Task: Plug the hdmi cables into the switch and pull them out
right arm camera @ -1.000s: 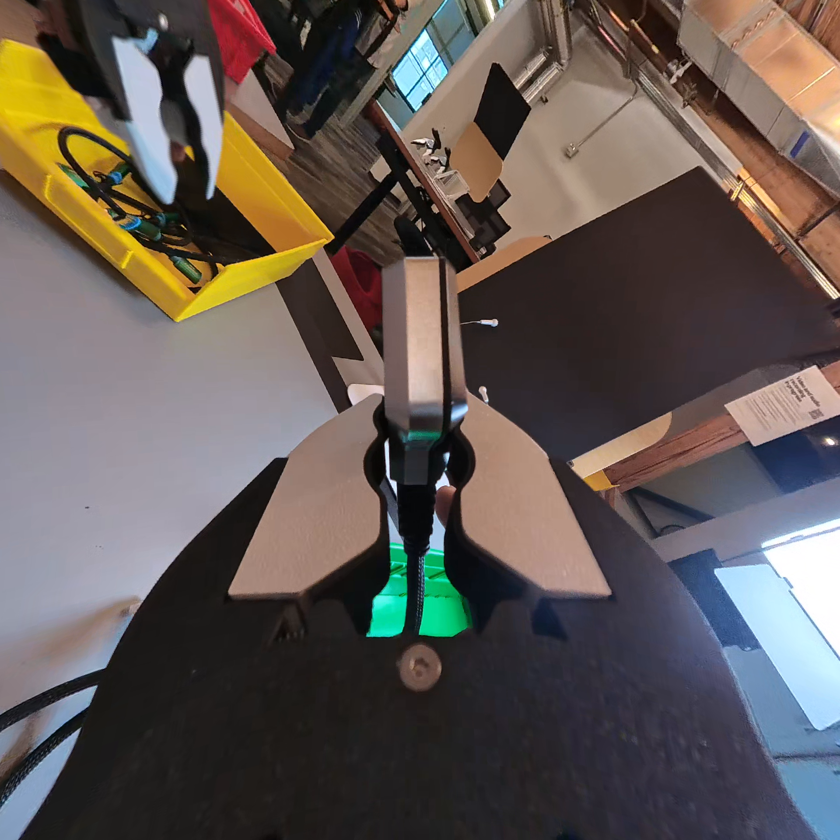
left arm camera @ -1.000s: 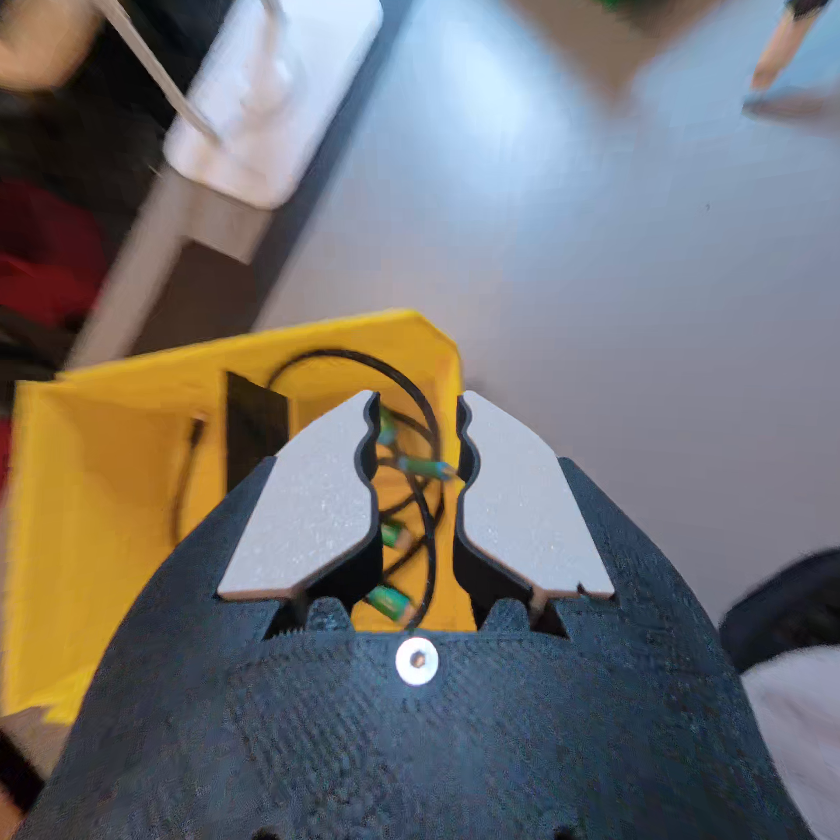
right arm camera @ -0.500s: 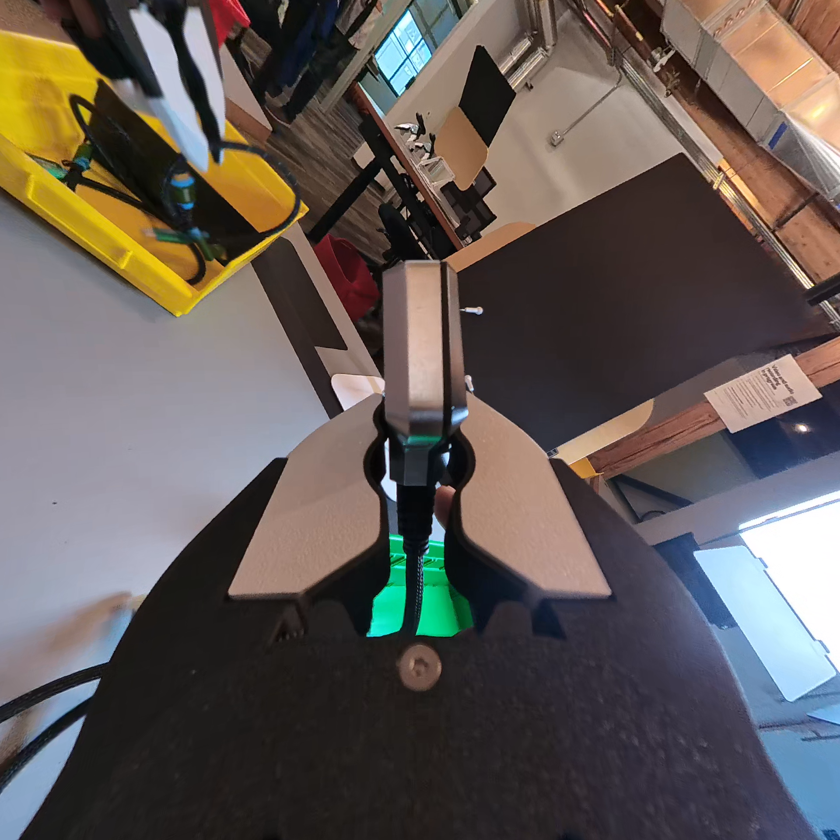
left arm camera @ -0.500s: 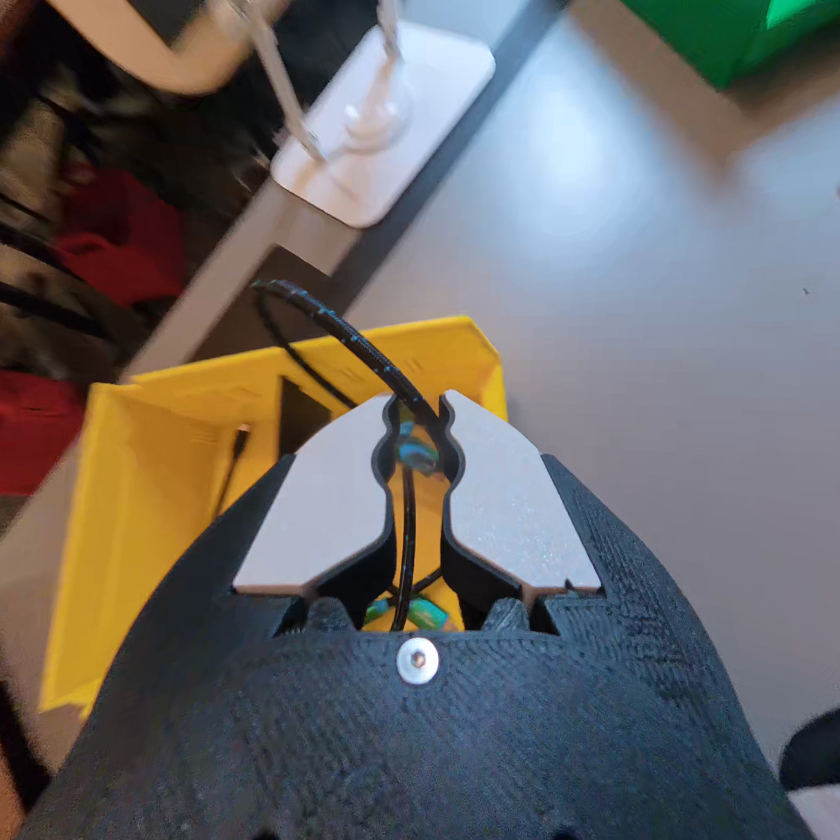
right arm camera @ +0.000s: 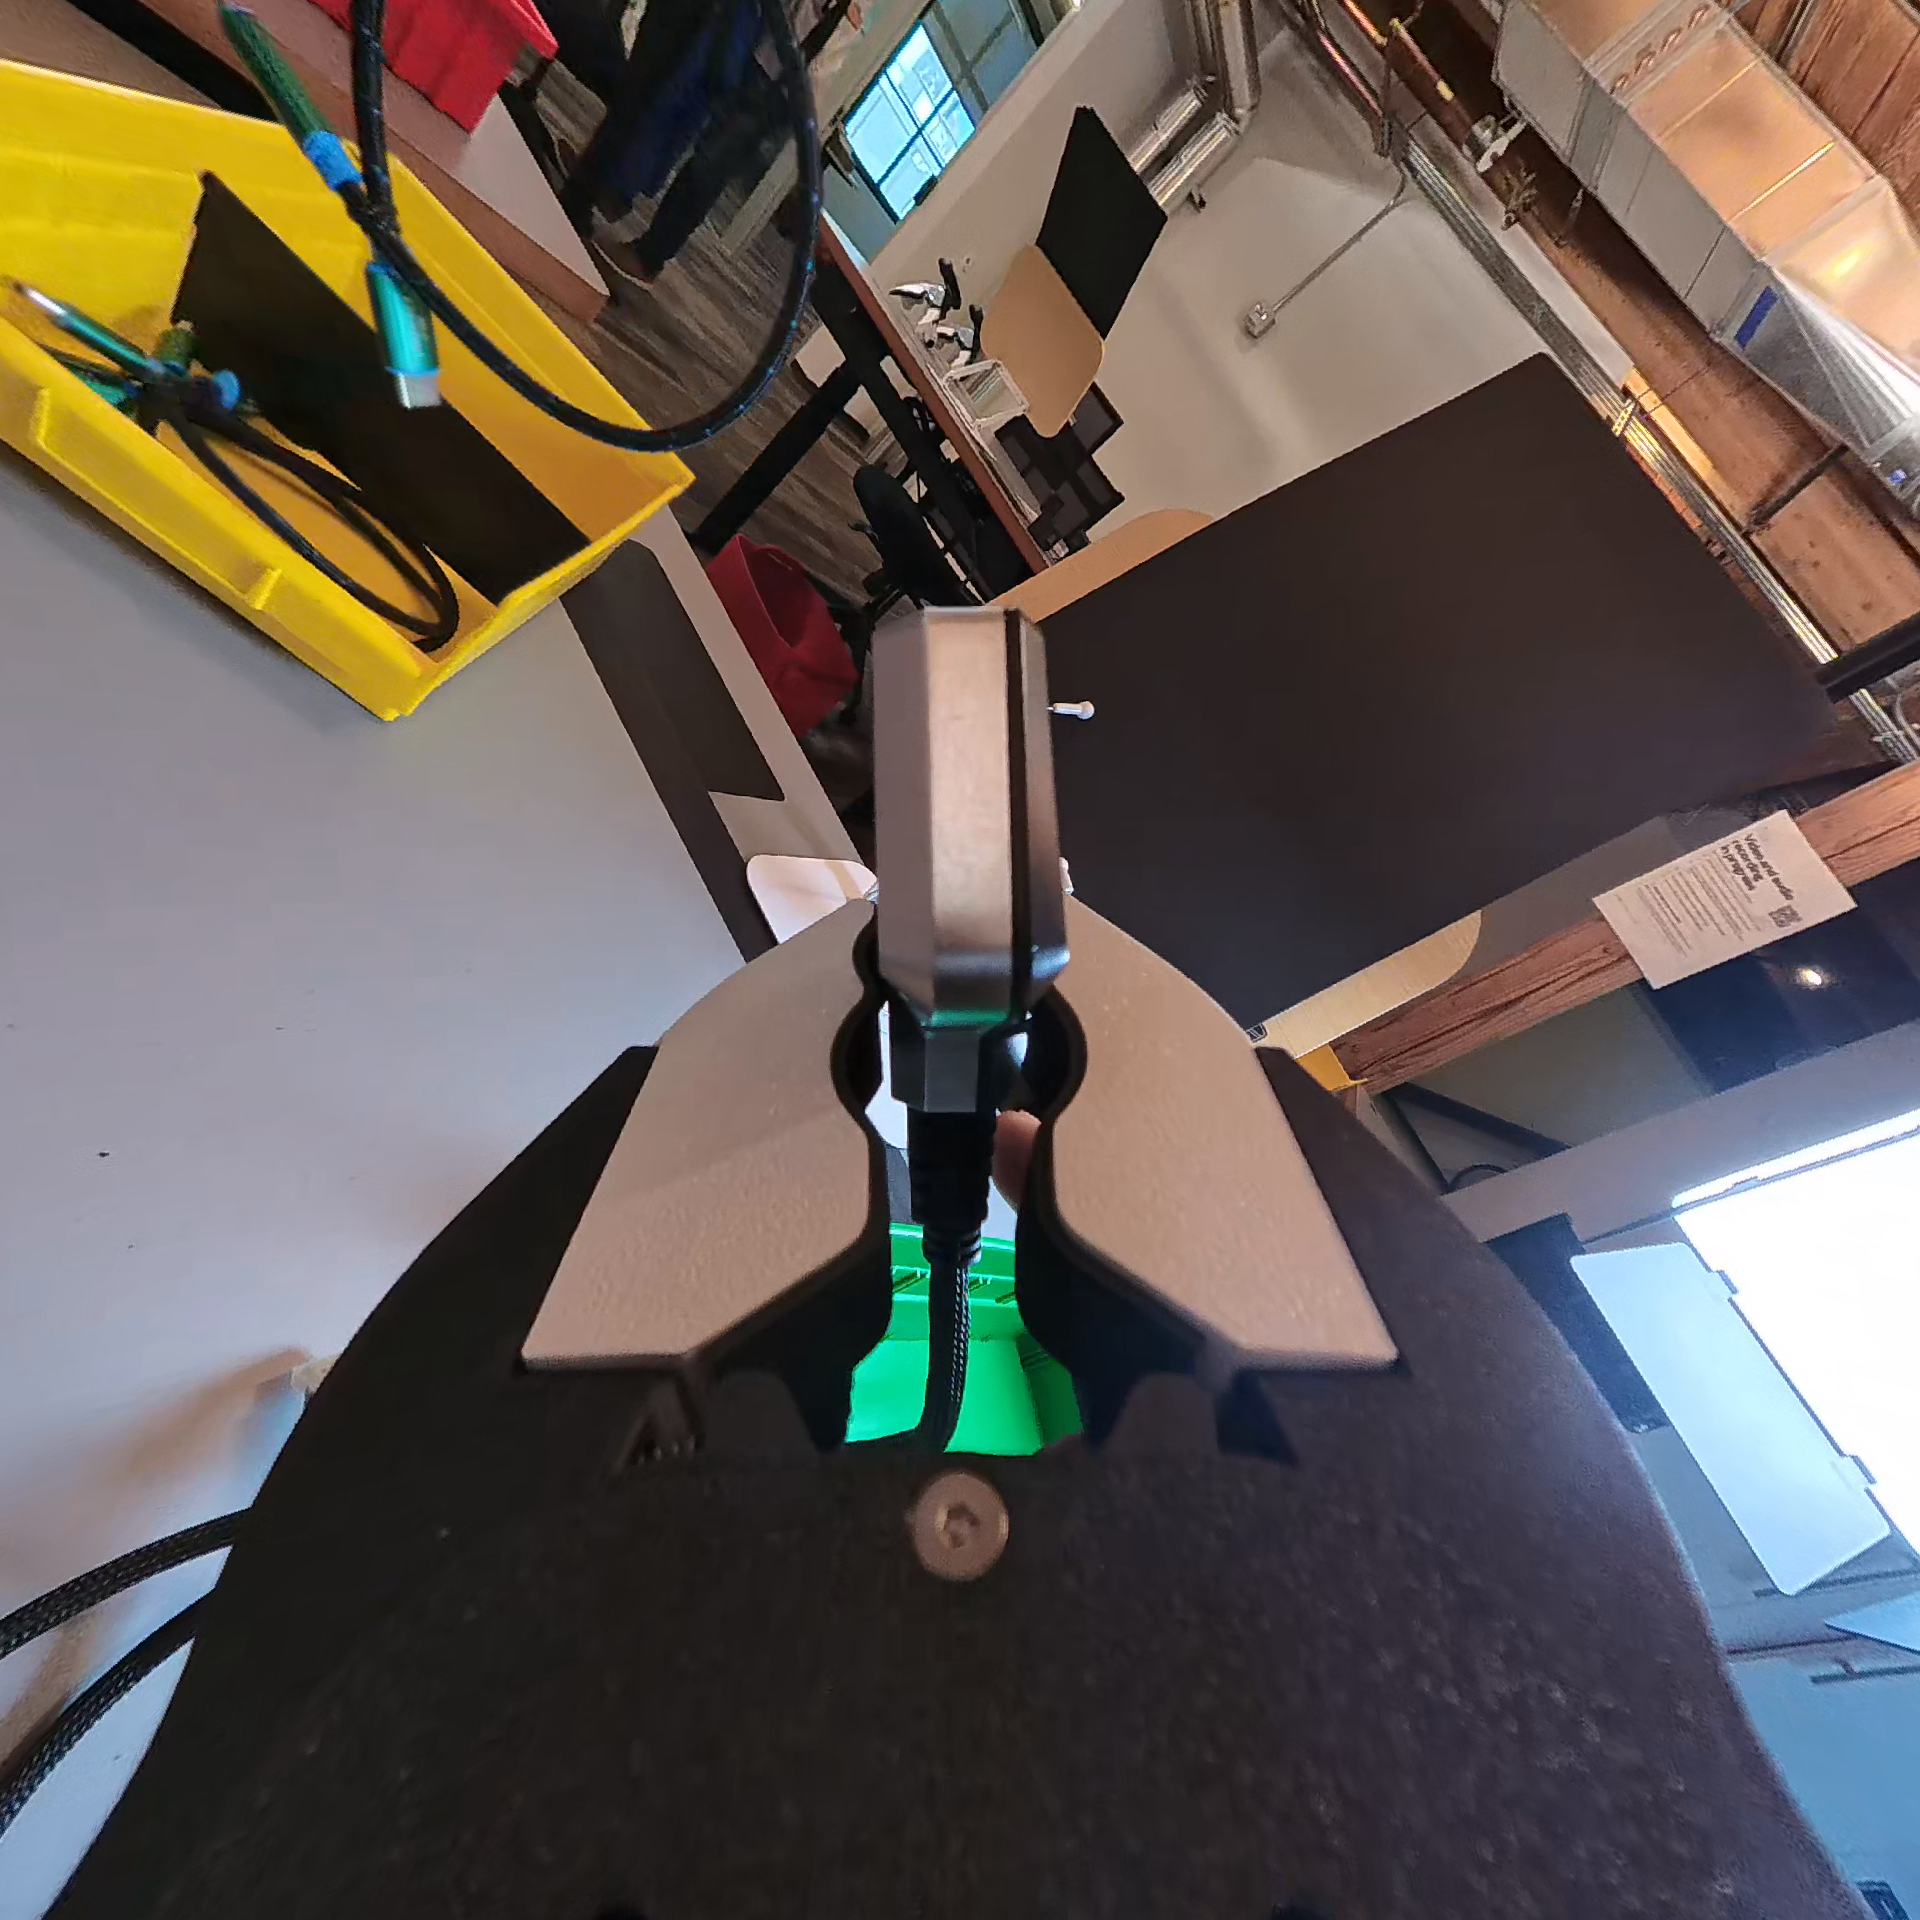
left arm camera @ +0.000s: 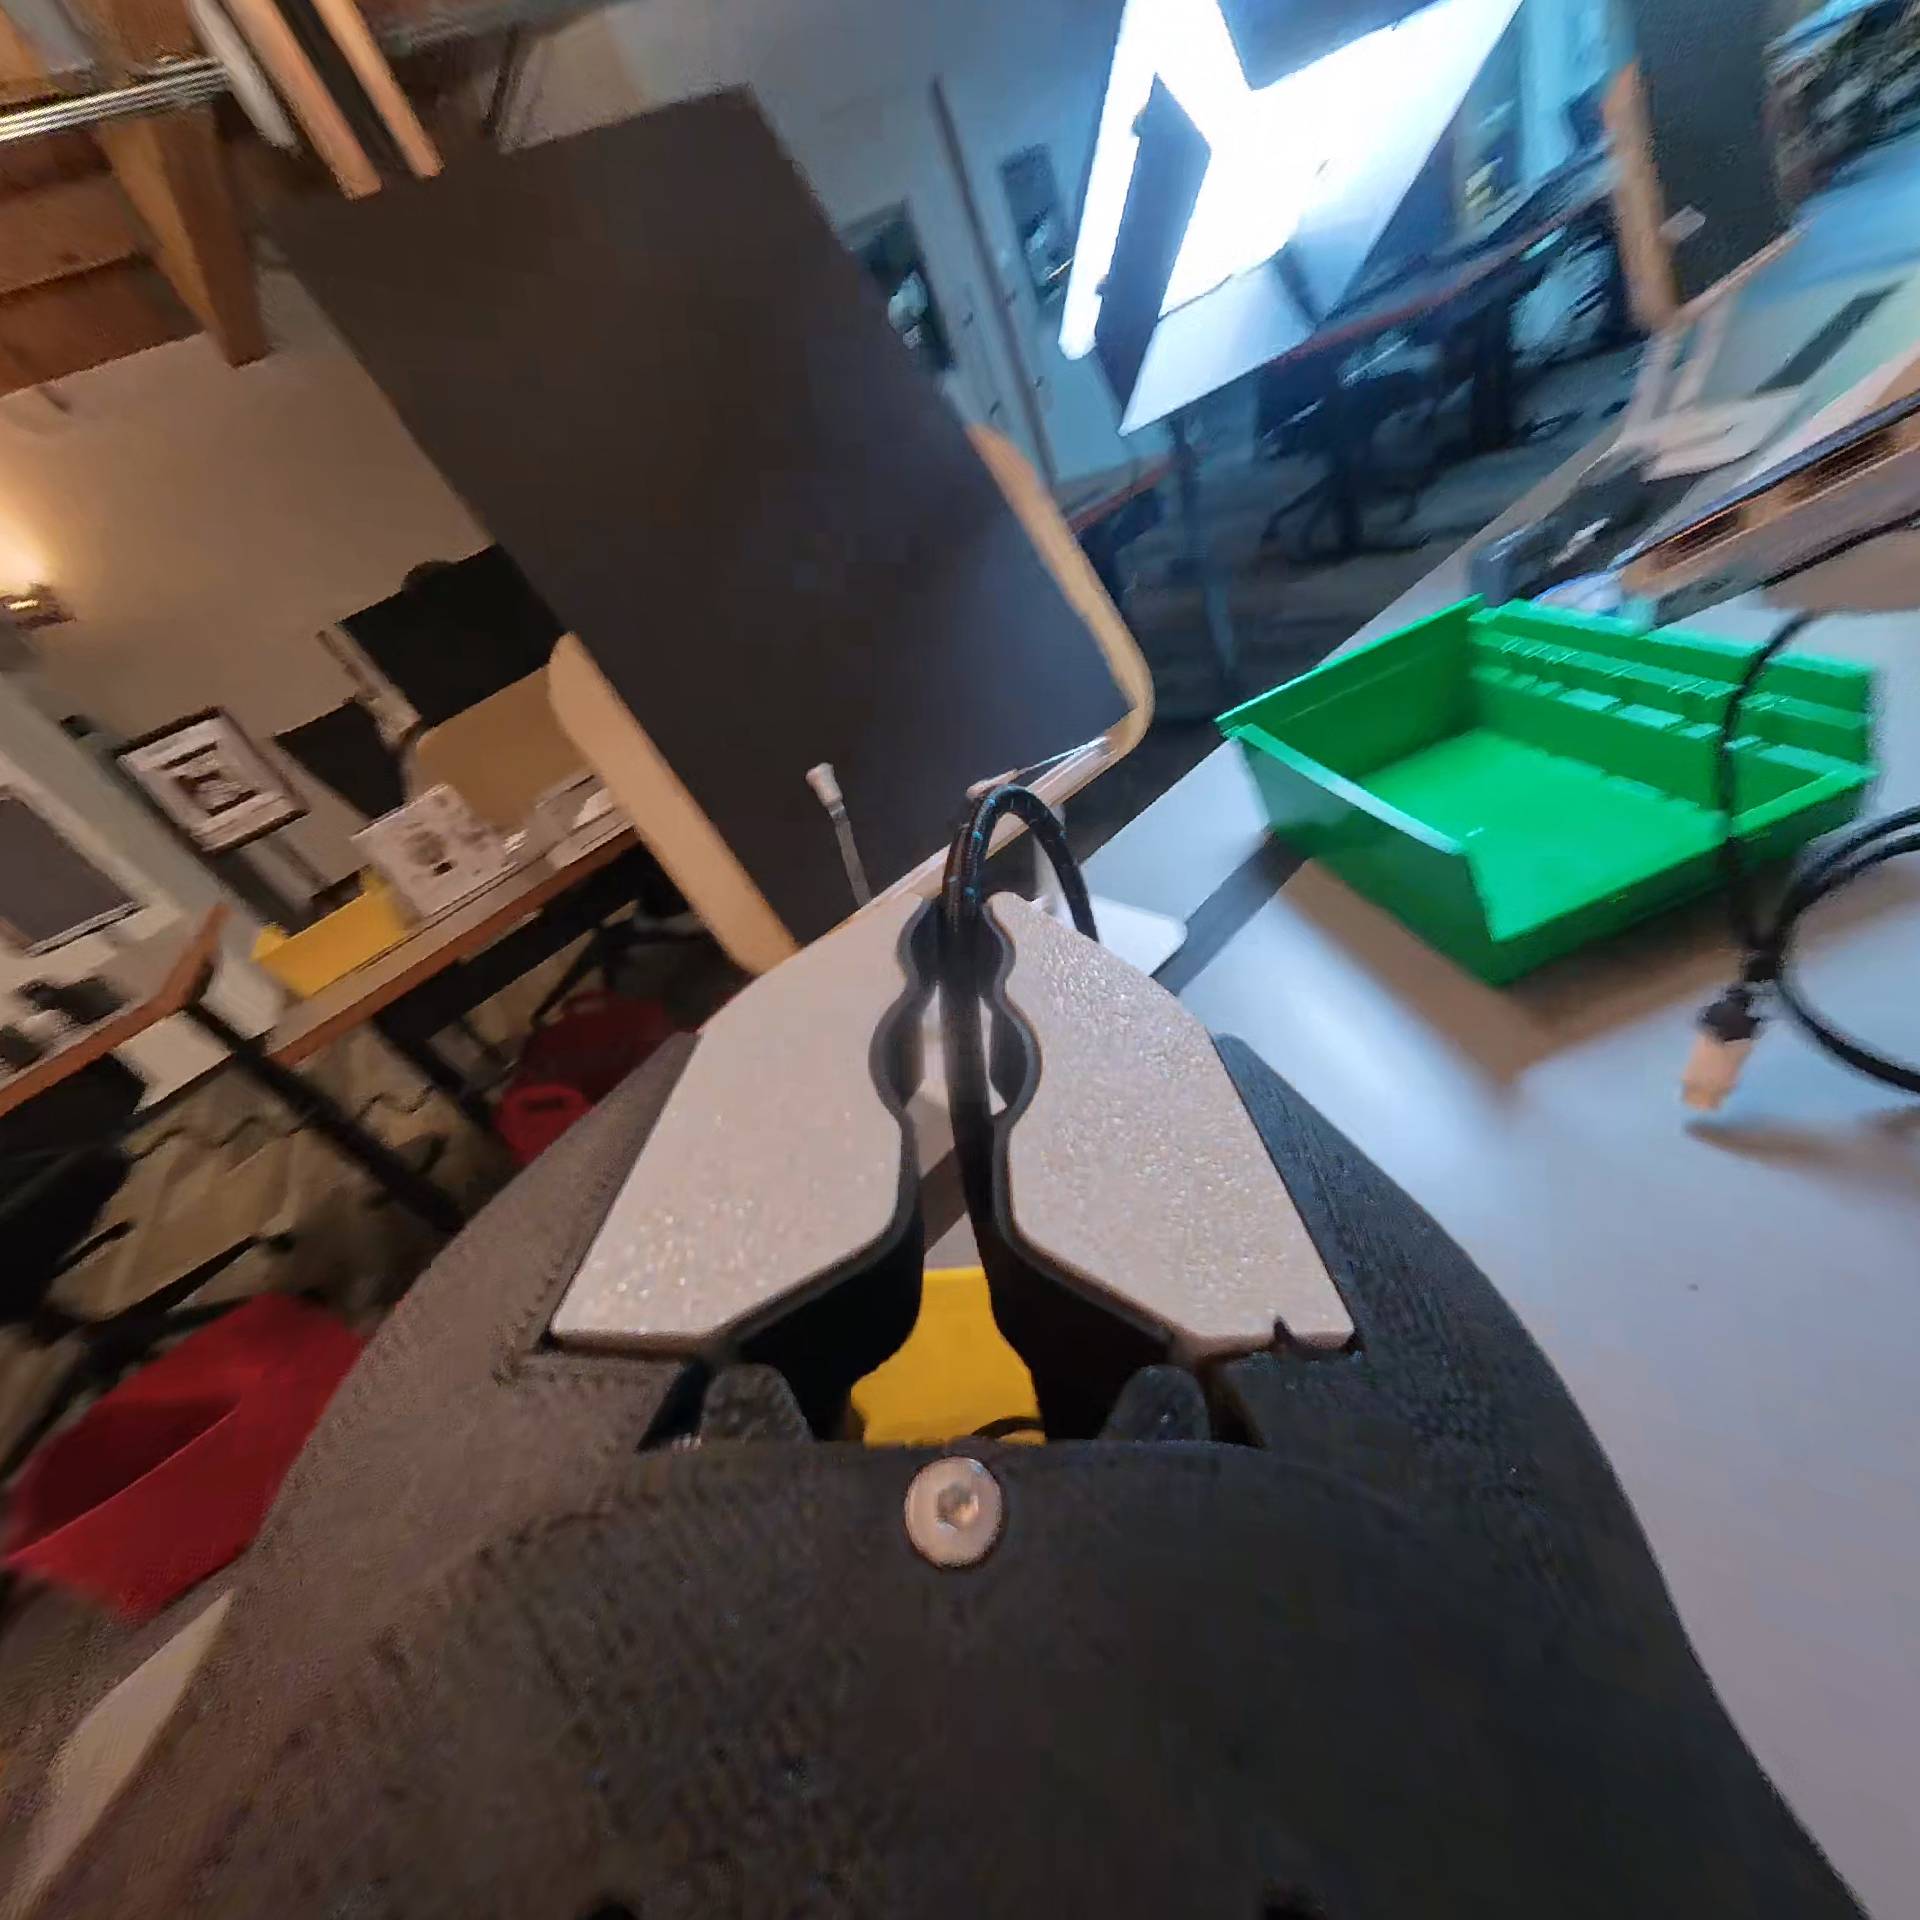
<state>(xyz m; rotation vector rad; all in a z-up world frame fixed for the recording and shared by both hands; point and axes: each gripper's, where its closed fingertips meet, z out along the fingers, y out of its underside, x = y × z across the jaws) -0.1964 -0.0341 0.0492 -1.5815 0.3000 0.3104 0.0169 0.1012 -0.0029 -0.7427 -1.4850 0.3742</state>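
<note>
My left gripper (left arm camera: 958,940) is shut on a black braided cable (left arm camera: 1013,831) that loops up over its tips. That cable hangs in the air in the right wrist view (right arm camera: 540,374), with a teal metal plug (right arm camera: 405,332) dangling above the yellow bin (right arm camera: 312,582). My right gripper (right arm camera: 961,997) is shut on the grey metal switch (right arm camera: 961,810), held upright, with its black braided lead (right arm camera: 951,1340) running down between the jaws. More cables (right arm camera: 260,468) with green plugs lie in the yellow bin.
A green bin (left arm camera: 1538,790) stands on the grey table (left arm camera: 1558,1247) to the right. A loose black cable with a metal plug (left arm camera: 1714,1060) lies in front of it. A dark partition panel (left arm camera: 675,499) rises behind the table edge. Red bins sit on the floor. Some 25 centimetres of space lies between my two pairs of fingers.
My left gripper closed on a cable in the yellow bin and lifted it out, swinging up and away from the bin. The right gripper holds the switch still.
</note>
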